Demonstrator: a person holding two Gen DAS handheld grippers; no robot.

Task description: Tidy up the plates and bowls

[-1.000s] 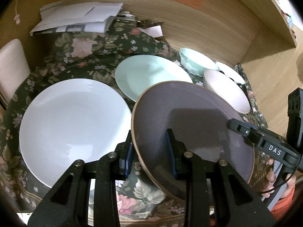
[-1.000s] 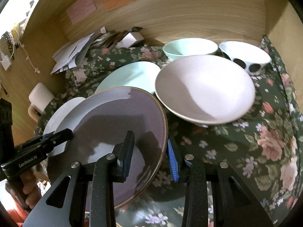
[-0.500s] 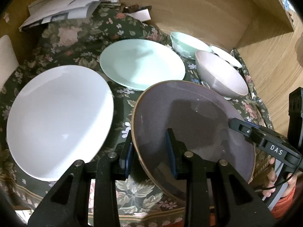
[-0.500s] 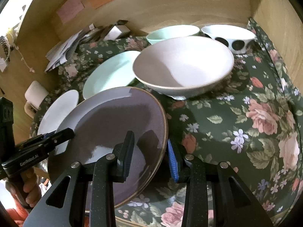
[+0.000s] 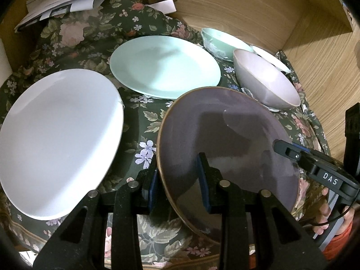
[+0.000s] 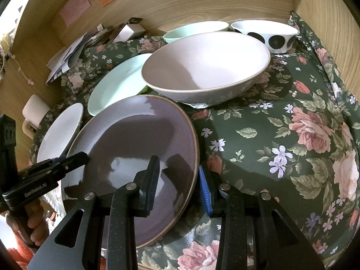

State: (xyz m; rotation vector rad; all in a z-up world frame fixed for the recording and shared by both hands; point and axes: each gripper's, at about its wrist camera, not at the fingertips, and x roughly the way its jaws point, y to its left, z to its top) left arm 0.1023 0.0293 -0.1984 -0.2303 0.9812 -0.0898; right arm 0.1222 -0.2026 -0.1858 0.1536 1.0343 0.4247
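Both grippers hold one purple-grey plate by opposite rim edges, above the floral cloth. My left gripper is shut on its left rim; my right gripper is shut on its right rim. A white plate lies to the left, a mint plate behind. A pale pink bowl, a mint bowl and a white bowl with black dots stand at the back right.
Wooden walls close the back and right side. Papers and a small box lie at the back left. A white cushioned object sits at the far left. Floral cloth is bare on the right.
Both grippers with the purple-grey plate have pulled back and lifted; the other plates and bowls look farther off. The plate stays gripped on both sides.
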